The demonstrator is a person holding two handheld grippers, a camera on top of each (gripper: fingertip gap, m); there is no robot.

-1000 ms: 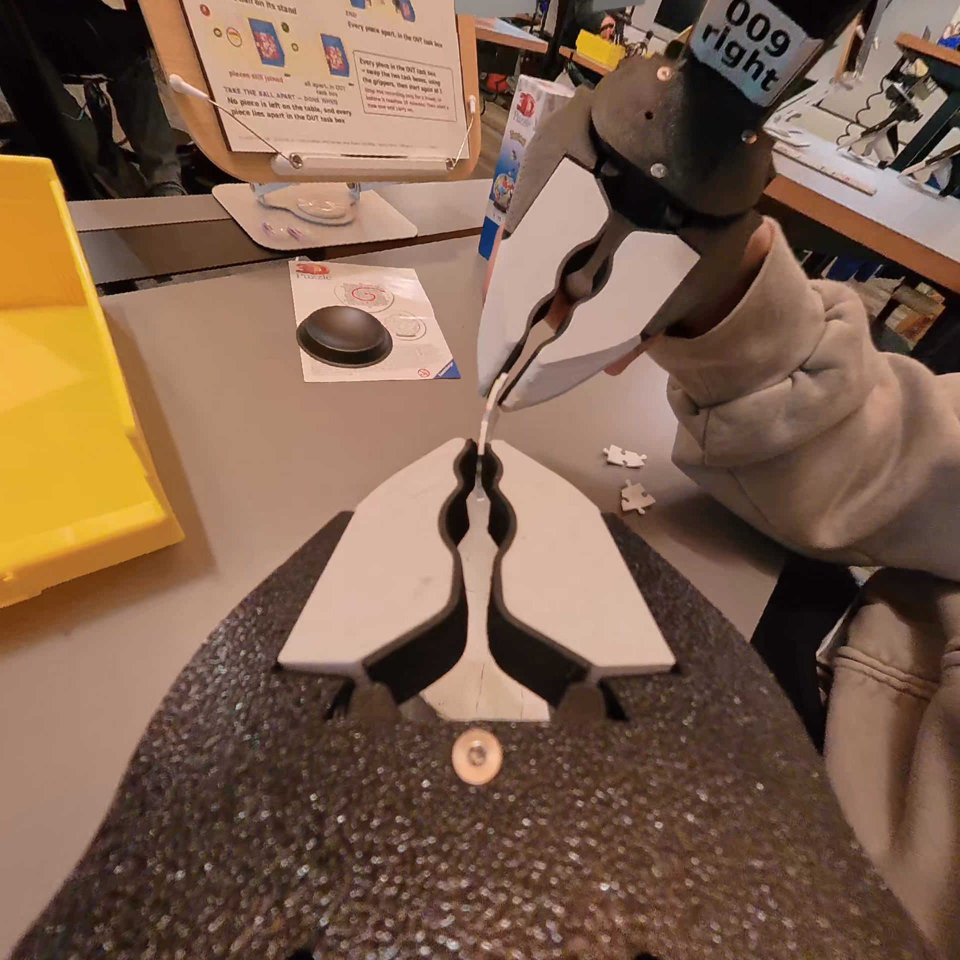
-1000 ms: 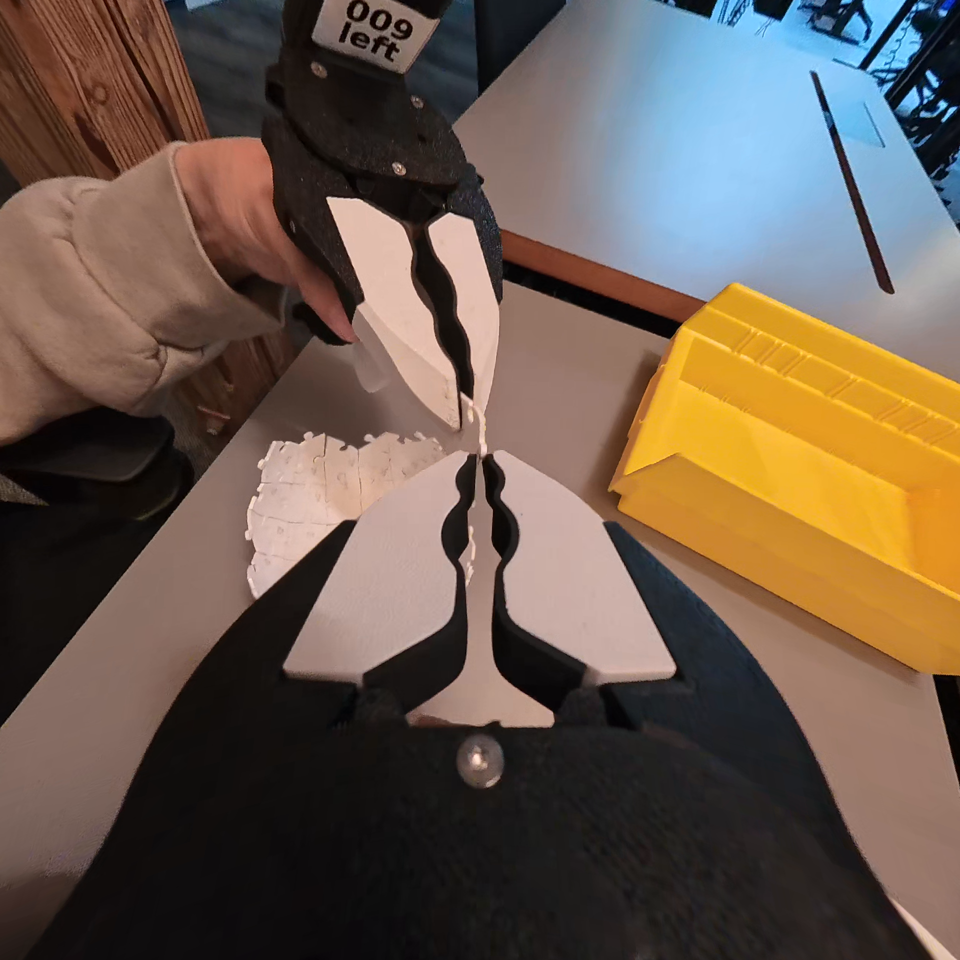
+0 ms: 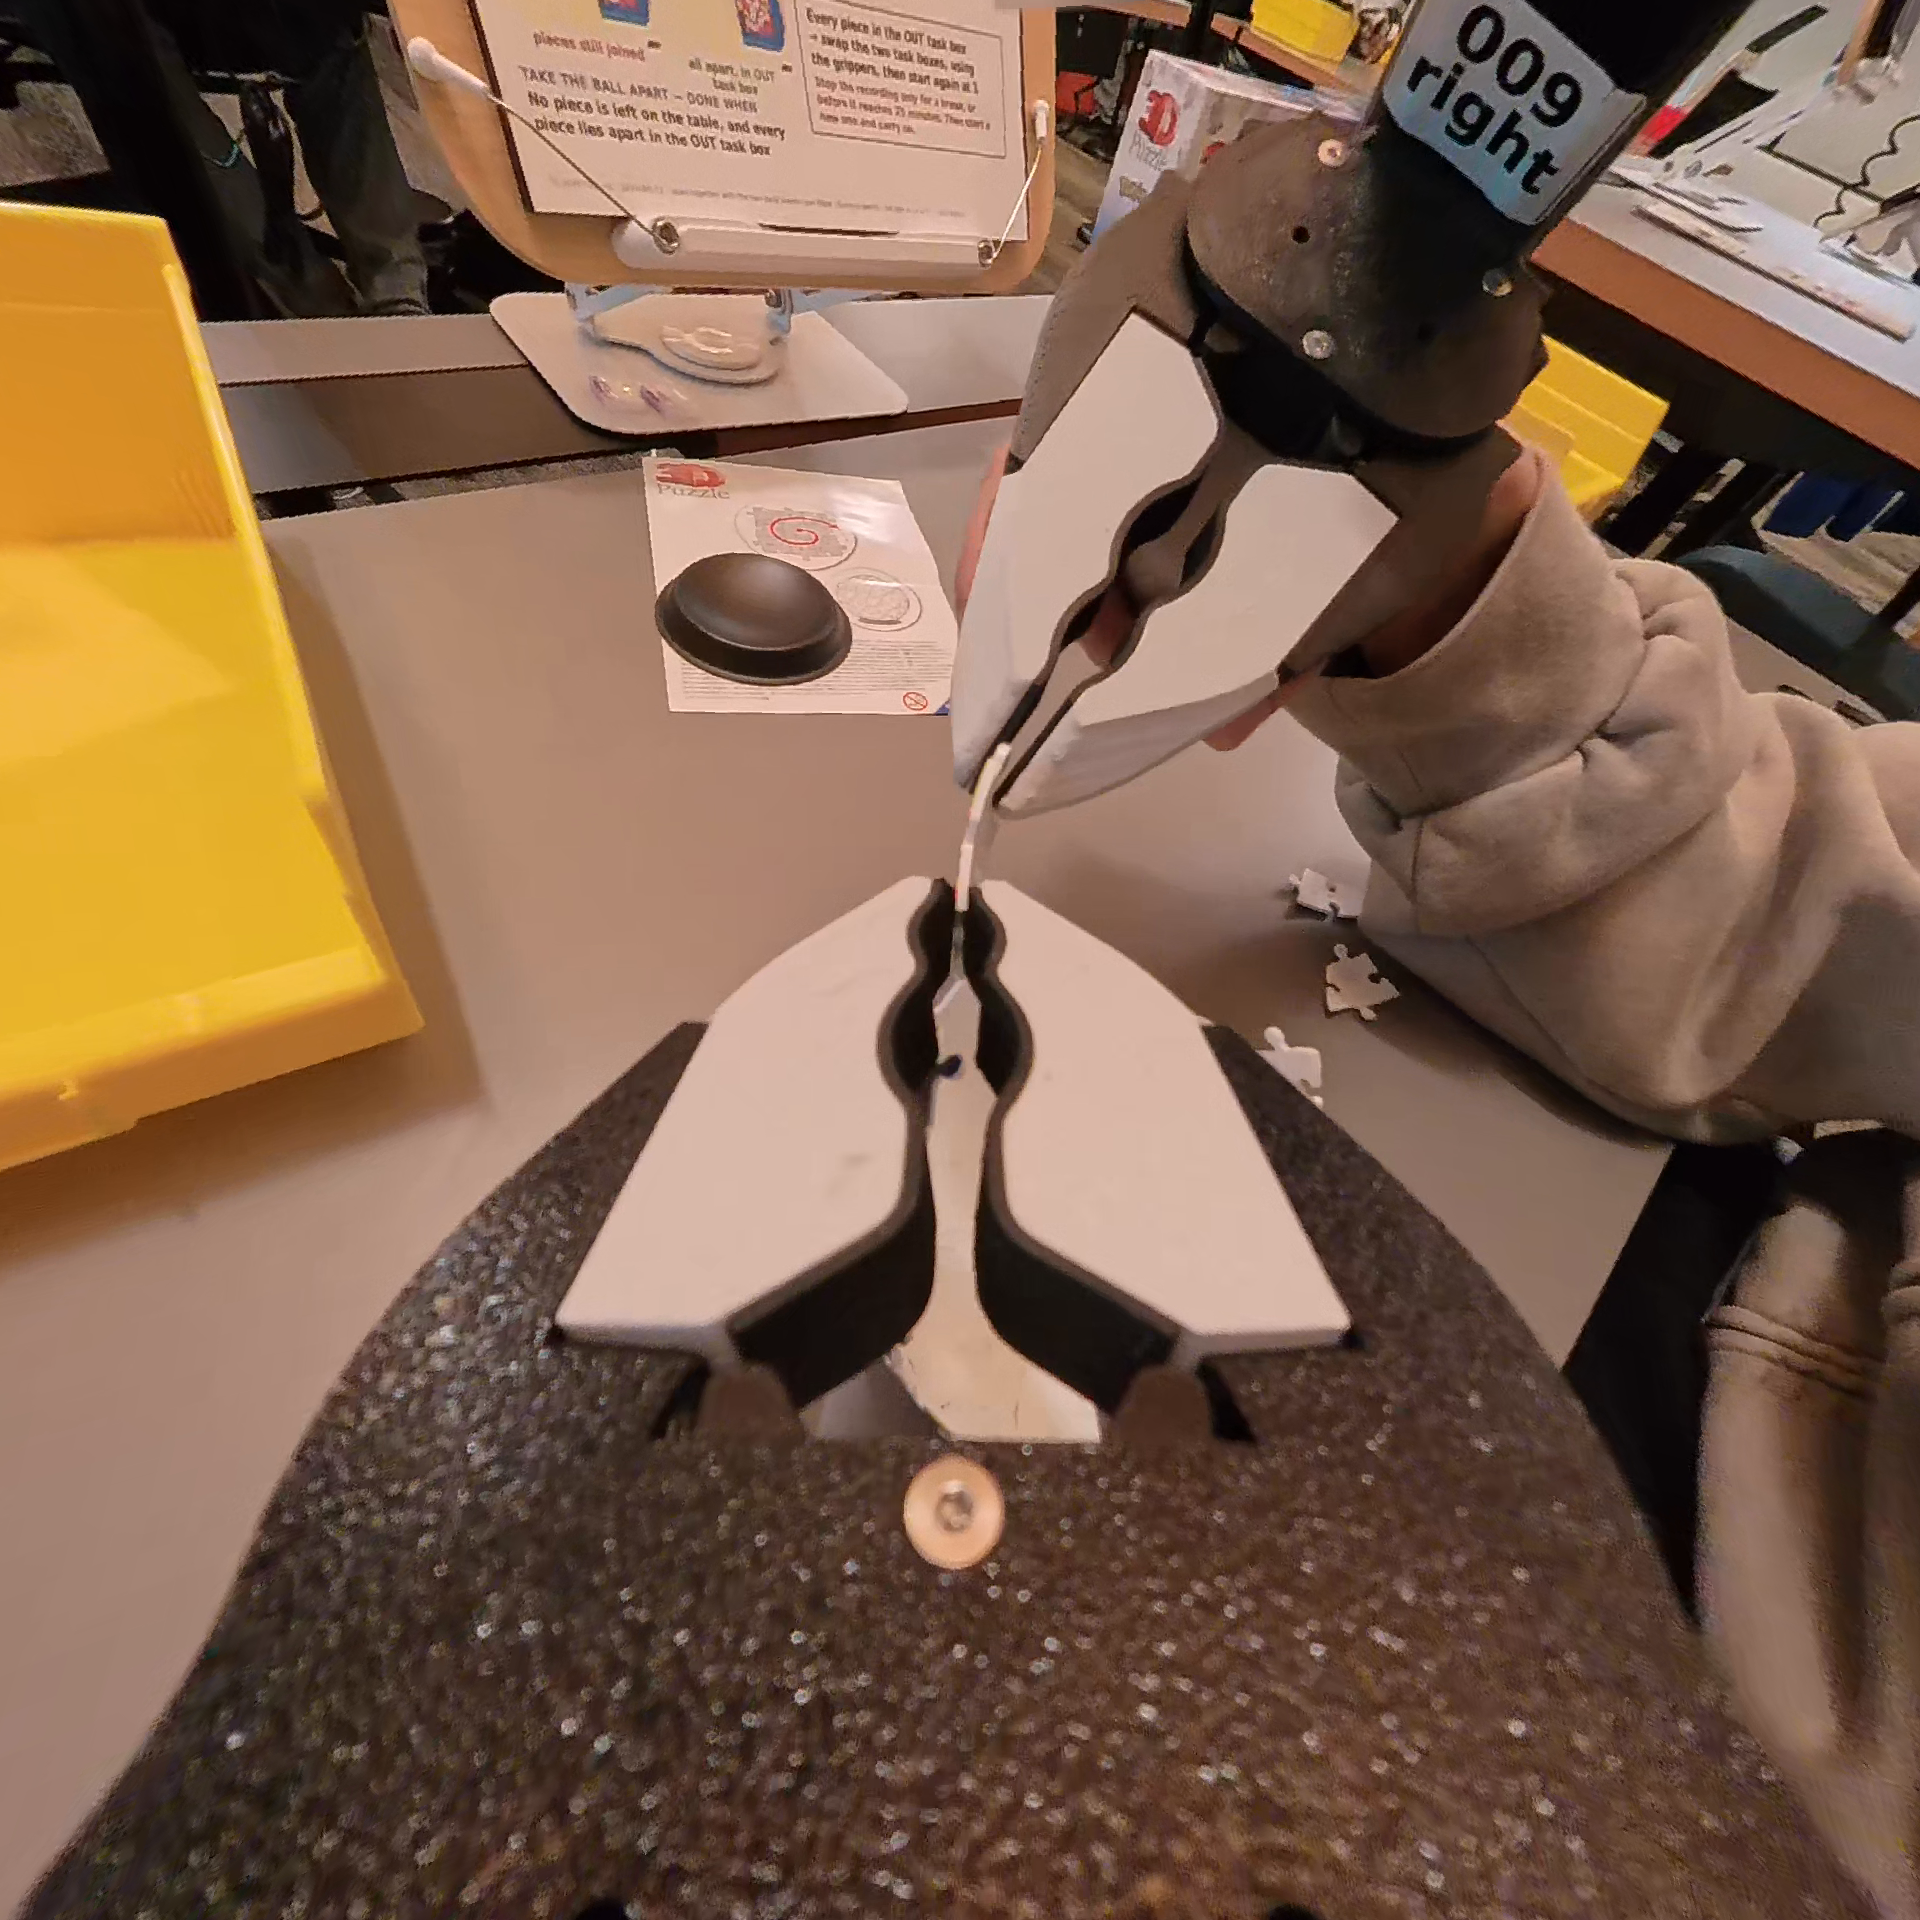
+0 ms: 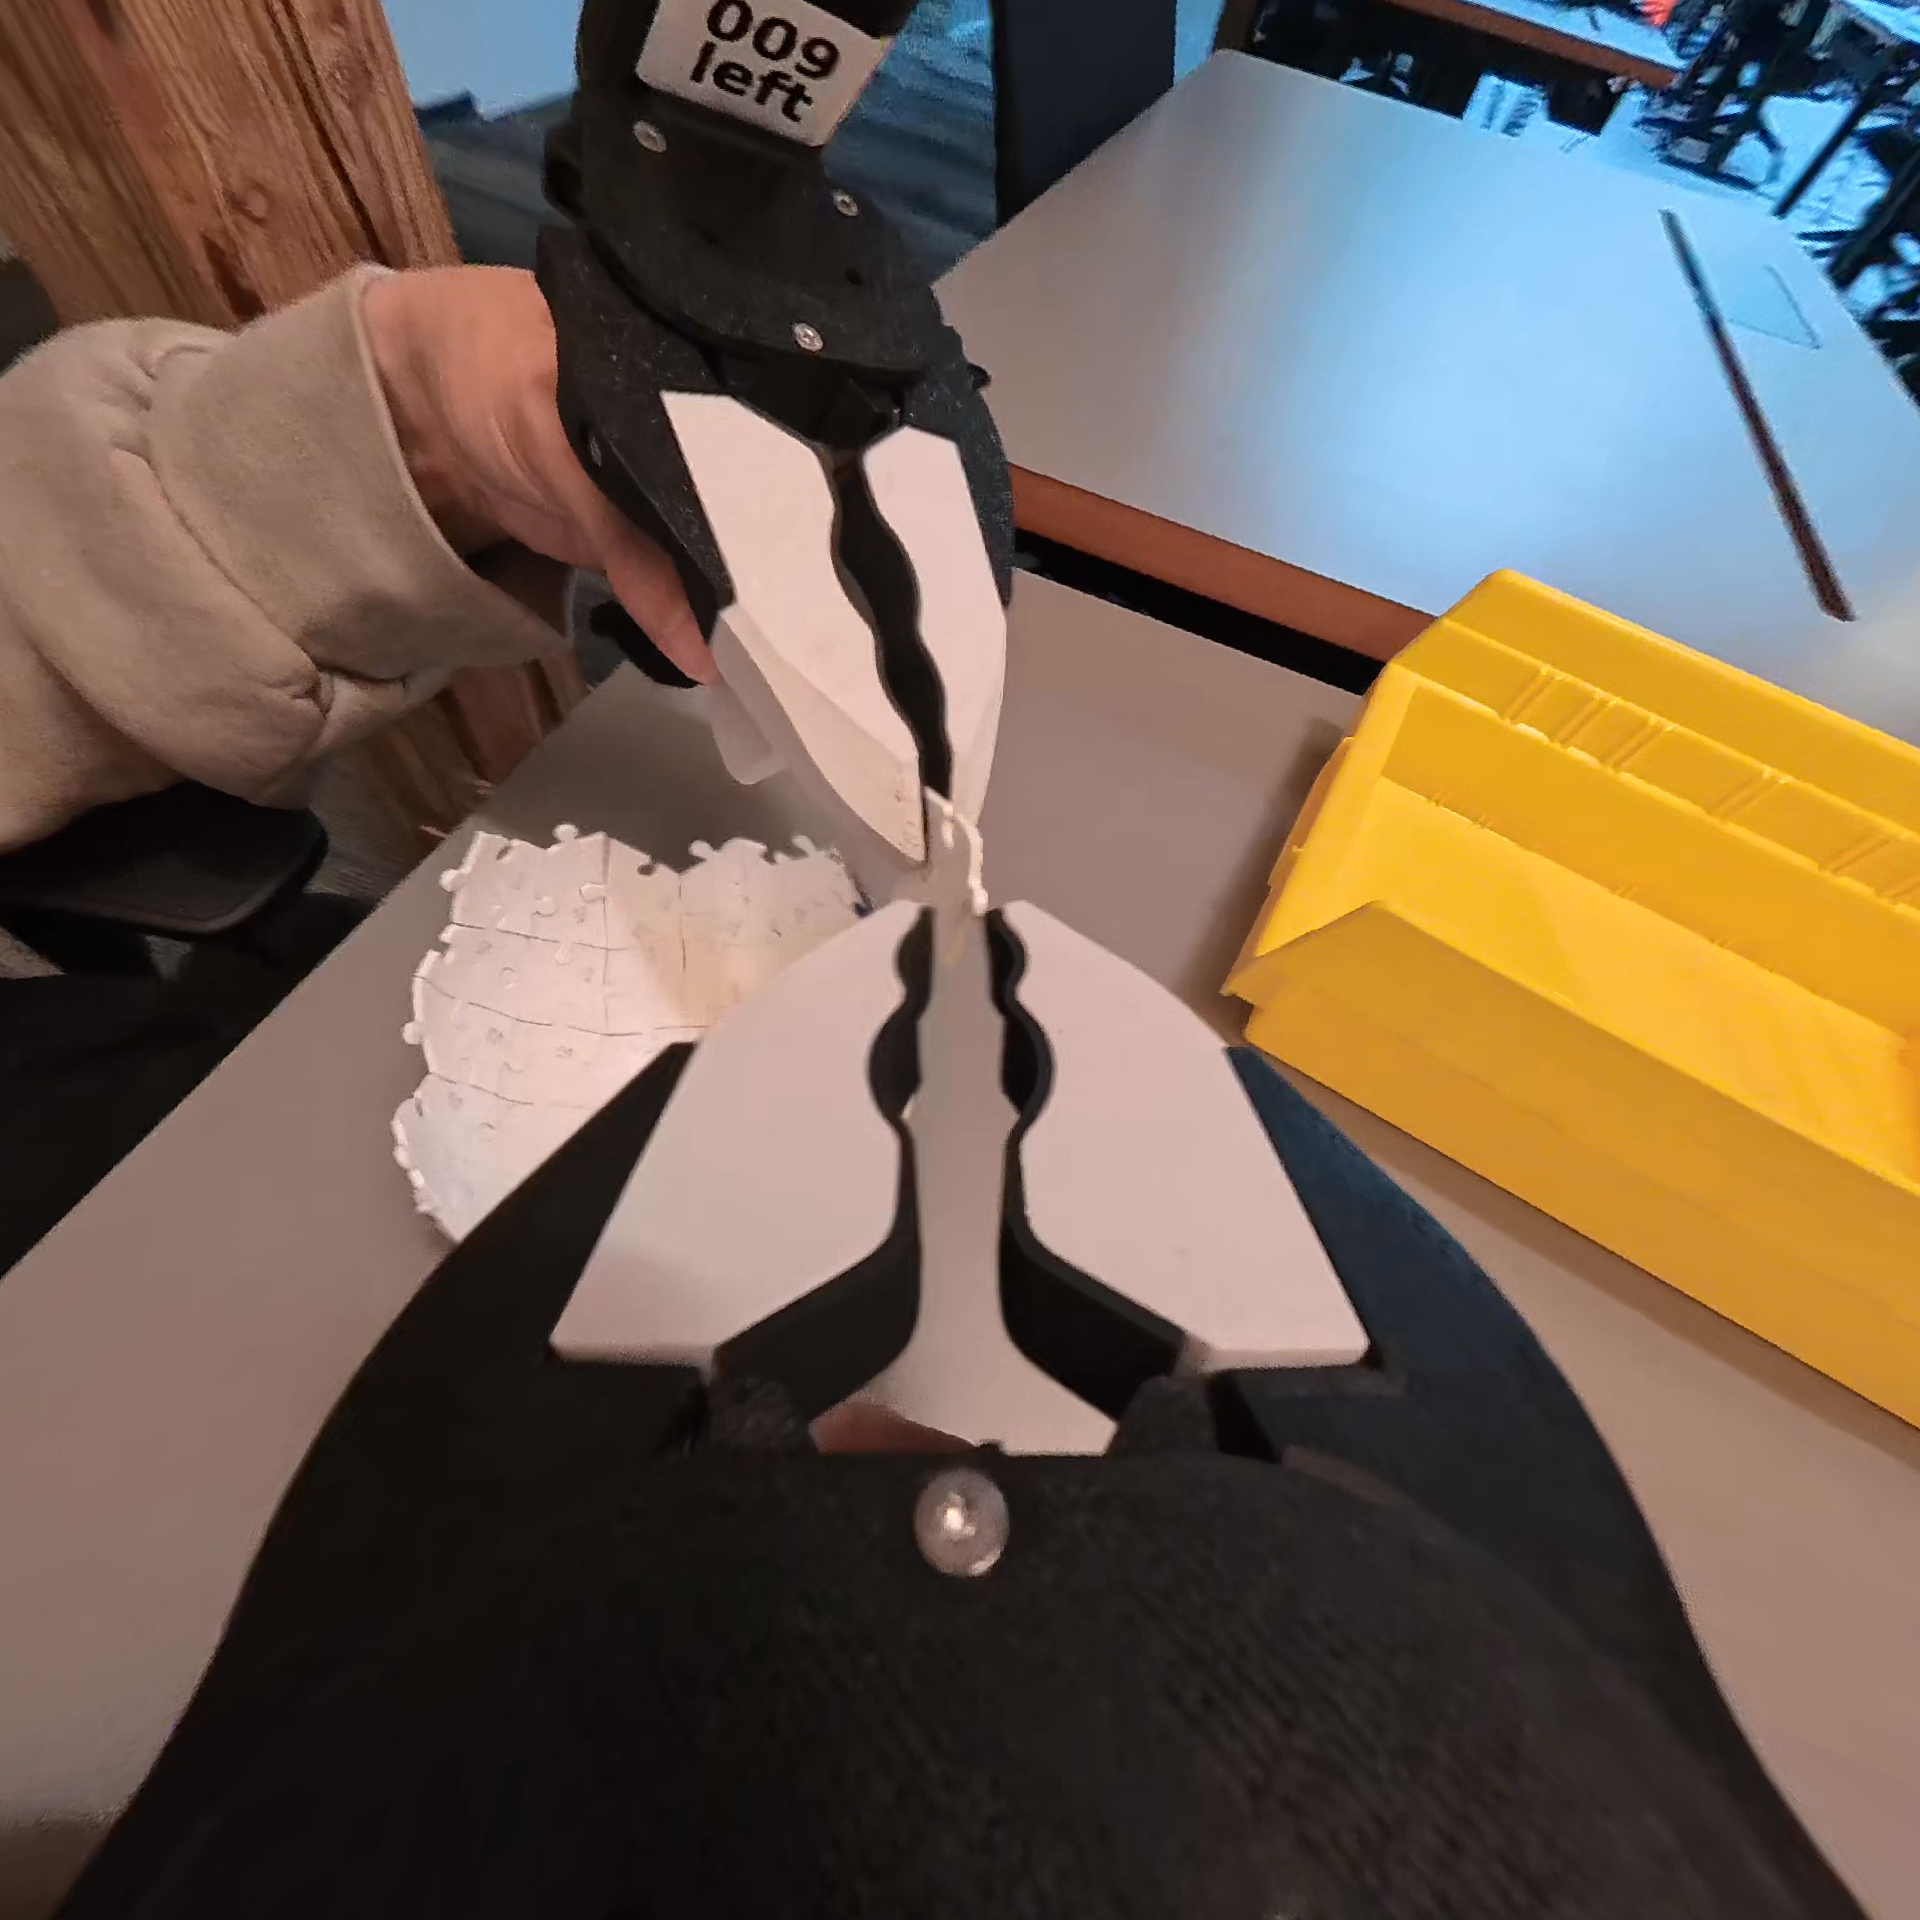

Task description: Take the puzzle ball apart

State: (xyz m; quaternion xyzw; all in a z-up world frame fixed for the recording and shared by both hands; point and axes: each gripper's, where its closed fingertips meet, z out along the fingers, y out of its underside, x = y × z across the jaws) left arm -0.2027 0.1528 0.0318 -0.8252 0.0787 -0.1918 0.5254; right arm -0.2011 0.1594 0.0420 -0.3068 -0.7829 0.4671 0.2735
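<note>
Rough, speckled black plastic gripper body (image 3: 935, 1662) with smooth matt white fingers (image 3: 769, 1143); glossy yellow plastic bin (image 4: 1621, 894); grainy wooden post (image 4: 208, 135); soft beige fleece sleeve (image 3: 1558, 810).

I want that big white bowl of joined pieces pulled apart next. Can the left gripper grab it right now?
Probably not yet. The left gripper is shut on a small puzzle piece shared with the right gripper. The bowl of joined pieces lies uncovered close by.

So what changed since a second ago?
Little. Both tongs, left and right, still pinch the small white piece between them; in the right view it looks turned more face-on. The shell, bin and loose pieces stayed put.
</note>
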